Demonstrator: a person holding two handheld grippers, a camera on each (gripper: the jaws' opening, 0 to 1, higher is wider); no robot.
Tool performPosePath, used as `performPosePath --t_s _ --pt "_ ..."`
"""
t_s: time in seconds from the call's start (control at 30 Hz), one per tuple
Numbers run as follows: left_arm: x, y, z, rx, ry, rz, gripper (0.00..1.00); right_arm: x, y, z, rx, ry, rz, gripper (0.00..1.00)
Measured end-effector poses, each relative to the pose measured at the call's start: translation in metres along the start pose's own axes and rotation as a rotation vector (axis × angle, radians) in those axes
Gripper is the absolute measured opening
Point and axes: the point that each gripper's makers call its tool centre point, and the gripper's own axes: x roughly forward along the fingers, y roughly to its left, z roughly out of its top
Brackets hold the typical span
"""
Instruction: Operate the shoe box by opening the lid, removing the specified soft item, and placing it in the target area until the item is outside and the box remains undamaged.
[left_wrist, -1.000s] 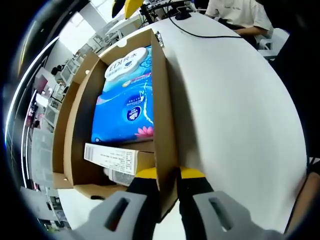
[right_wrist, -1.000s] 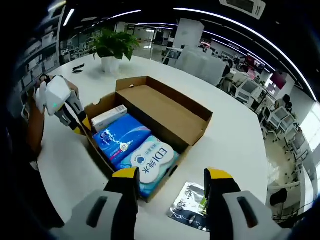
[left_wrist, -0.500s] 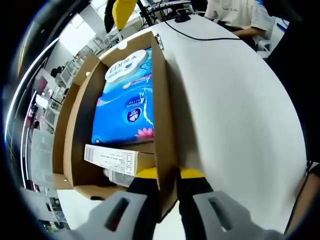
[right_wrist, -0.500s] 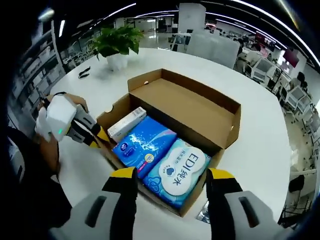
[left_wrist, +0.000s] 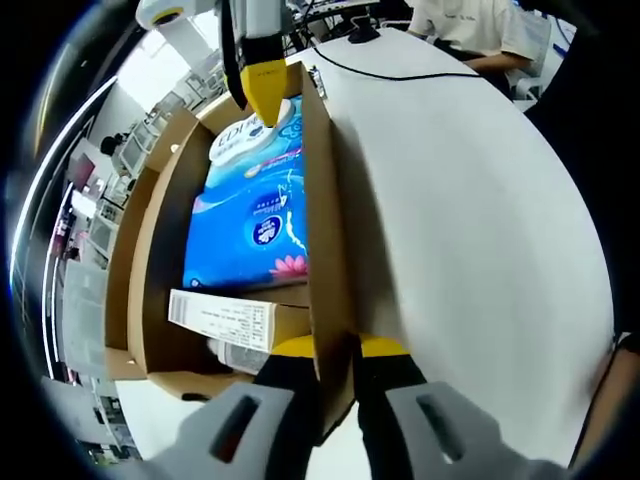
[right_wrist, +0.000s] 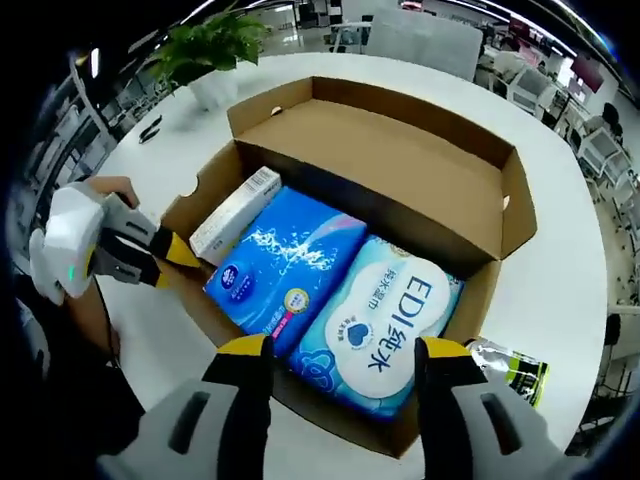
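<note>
1. The shoe box (right_wrist: 400, 190) is brown cardboard and stands open on the white surface (left_wrist: 470, 230). Its lid (right_wrist: 385, 165) is folded back flat on the far side in the right gripper view.
2. The left gripper (left_wrist: 335, 350) is closed on the box's side wall (left_wrist: 322, 230), with one yellow-tipped jaw inside the box and the other outside. In the right gripper view, it enters from the left at the near-left wall of the box (right_wrist: 170, 262), held by a hand (right_wrist: 100, 190).
3. The right gripper (right_wrist: 342, 350) has its jaws wide apart and holds nothing. It hangs above the near edge of the box, over the soft packs. In the left gripper view, one yellow tip of it (left_wrist: 265, 85) touches or nearly touches the white-labelled pack; contact cannot be confirmed.
4. Box contents, all inside:
   - a light blue soft pack with a white "EDI" label (right_wrist: 385, 325), at the right end in the right gripper view;
   - a darker blue soft pack (right_wrist: 280, 265) touching it, in the middle;
   - a narrow white carton (right_wrist: 235, 215), against the left end wall.
5. A dark foil packet (right_wrist: 510, 368) lies on the surface just beside the box's near-right corner.
6. A potted plant (right_wrist: 205, 55) stands on the surface well apart from the box.
7. A black cable (left_wrist: 420, 70) lies across the far part of the surface, near a seated person in a white shirt (left_wrist: 480, 25).
</note>
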Motion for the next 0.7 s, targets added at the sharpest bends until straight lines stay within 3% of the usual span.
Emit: performPosePath --t_s 0.13,0.33,0.43,0.57,0.7 --pt "-0.002 0.001 0.003 -0.012 -0.048 -0.008 0.10 -0.004 -0.003 0.005 -0.053 -0.001 -0.048 0.60" --pt "-0.001 0.001 0.005 -0.009 -0.056 -0.008 0.10 -0.005 -0.008 0.010 0.083 -0.011 -0.056 0.61" --pt "-0.001 0.001 0.005 -0.008 -0.061 -0.010 0.09 0.002 -0.013 0.008 0.177 -0.005 -0.079 0.66" --pt "-0.001 0.001 0.005 -0.004 -0.066 -0.010 0.09 0.015 -0.014 0.001 0.222 0.028 -0.070 0.67" --pt "-0.001 0.001 0.006 -0.008 -0.085 -0.014 0.09 0.018 -0.014 0.002 0.214 0.039 -0.103 0.65"
